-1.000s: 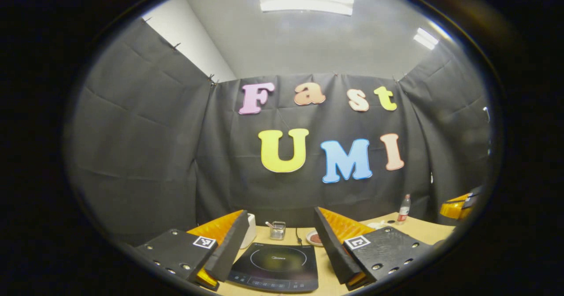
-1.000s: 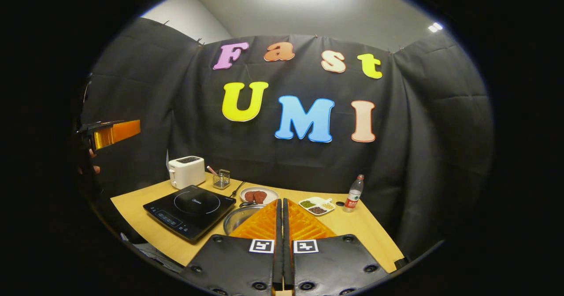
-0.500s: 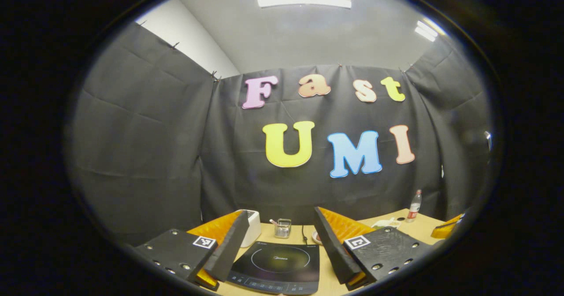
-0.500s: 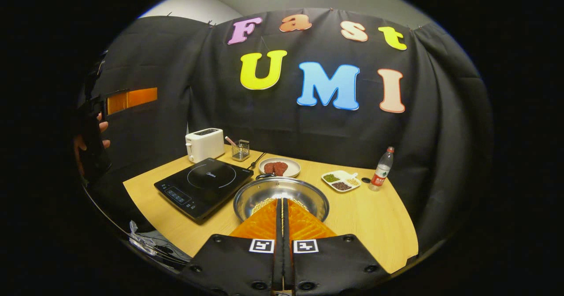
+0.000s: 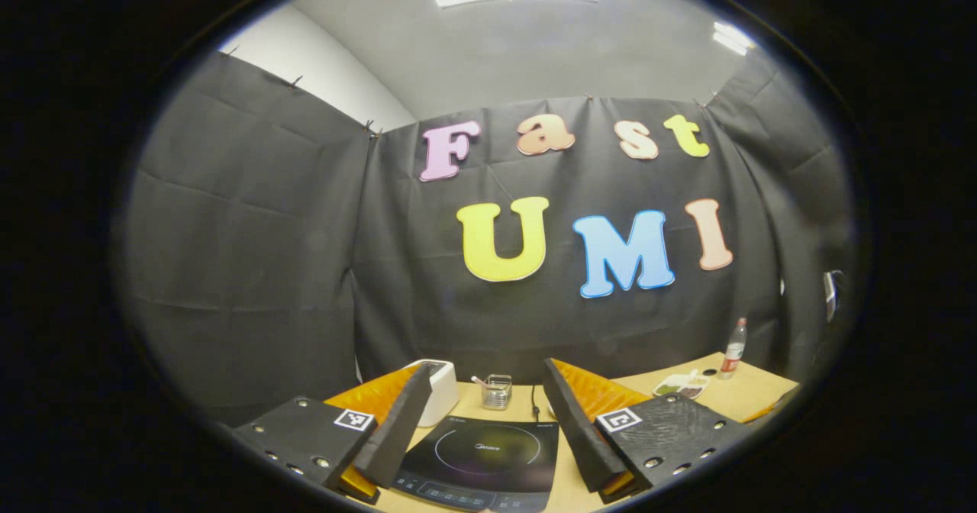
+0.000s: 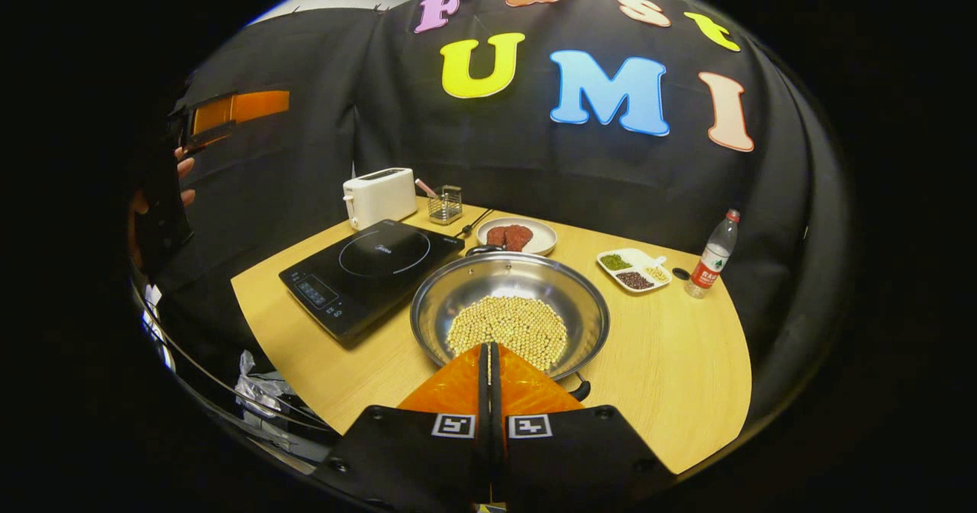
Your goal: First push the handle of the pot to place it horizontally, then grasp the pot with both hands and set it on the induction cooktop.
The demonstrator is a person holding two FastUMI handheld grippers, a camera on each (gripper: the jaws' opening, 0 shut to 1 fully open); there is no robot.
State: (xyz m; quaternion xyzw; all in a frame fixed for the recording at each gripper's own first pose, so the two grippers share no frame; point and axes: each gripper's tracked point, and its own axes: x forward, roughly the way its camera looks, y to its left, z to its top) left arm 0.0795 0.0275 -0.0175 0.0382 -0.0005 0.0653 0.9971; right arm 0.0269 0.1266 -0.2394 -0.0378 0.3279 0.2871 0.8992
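Observation:
A steel pot (image 6: 510,307) holding yellow beans stands on the wooden table (image 6: 672,391), just right of the black induction cooktop (image 6: 374,269). One small dark handle (image 6: 482,250) points to the far side, the other (image 6: 582,388) to the near side beside my fingers. My right gripper (image 6: 488,349) is shut and empty, hovering above the pot's near rim. My left gripper (image 5: 485,366) is open, high above the cooktop (image 5: 481,459), nothing between its fingers. In the right gripper view the left gripper (image 6: 229,108) is at far left, in a hand (image 6: 183,177).
Behind the cooktop stand a white toaster (image 6: 379,196) and a small wire holder (image 6: 445,204). A plate of reddish food (image 6: 519,236), a divided dish of beans (image 6: 633,269) and a water bottle (image 6: 711,257) sit along the back. The table's front edge curves close below.
The right gripper view has tipped downward, bringing the whole pot and its beans into sight. The left gripper view has drifted slightly left. Both grippers keep their states.

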